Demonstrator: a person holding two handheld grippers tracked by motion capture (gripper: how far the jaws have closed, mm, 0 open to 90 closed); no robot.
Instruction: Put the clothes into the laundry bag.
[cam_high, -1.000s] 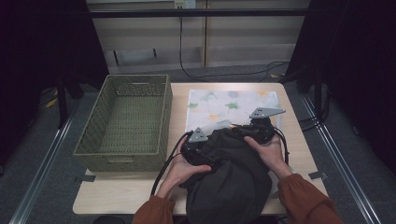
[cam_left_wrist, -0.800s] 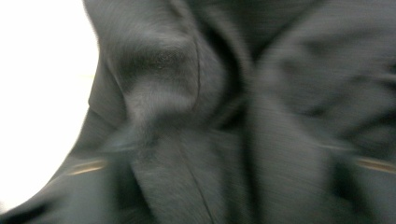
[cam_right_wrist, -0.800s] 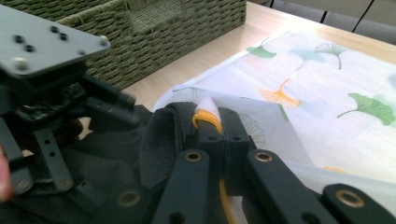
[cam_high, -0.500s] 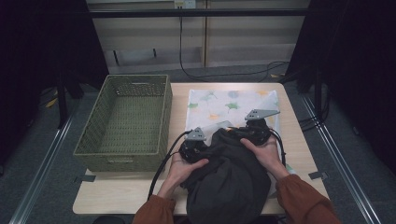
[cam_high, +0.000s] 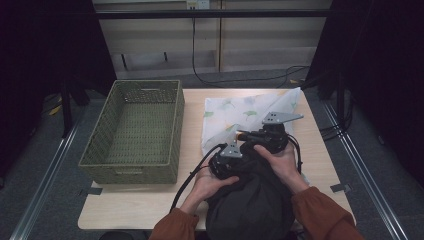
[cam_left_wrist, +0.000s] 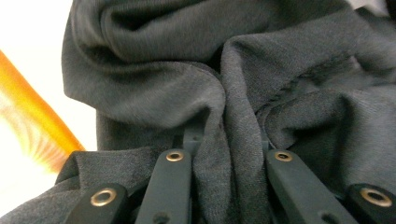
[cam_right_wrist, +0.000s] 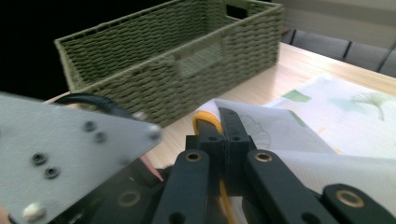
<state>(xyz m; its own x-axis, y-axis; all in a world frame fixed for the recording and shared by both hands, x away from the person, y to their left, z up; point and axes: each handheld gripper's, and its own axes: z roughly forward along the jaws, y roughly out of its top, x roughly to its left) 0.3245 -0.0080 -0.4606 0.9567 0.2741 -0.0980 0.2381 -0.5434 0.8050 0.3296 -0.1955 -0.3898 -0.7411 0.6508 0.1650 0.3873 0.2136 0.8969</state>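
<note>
Green basket (cam_high: 134, 131) sat on the table's (cam_high: 190, 150) left half, apart from the hands. Left gripper (cam_high: 227, 159) was near-centre, jaws pressed into dark grey fabric (cam_left_wrist: 224, 93) with a fold caught between them. Right gripper (cam_high: 244, 135) sat just right and farther, jaws pressed together on the lifted near-left edge of the leaf-print cloth (cam_high: 245, 112), which lay on the table's right half, far side. Yellow trim (cam_right_wrist: 205, 122) showed beside the right jaws.
</note>
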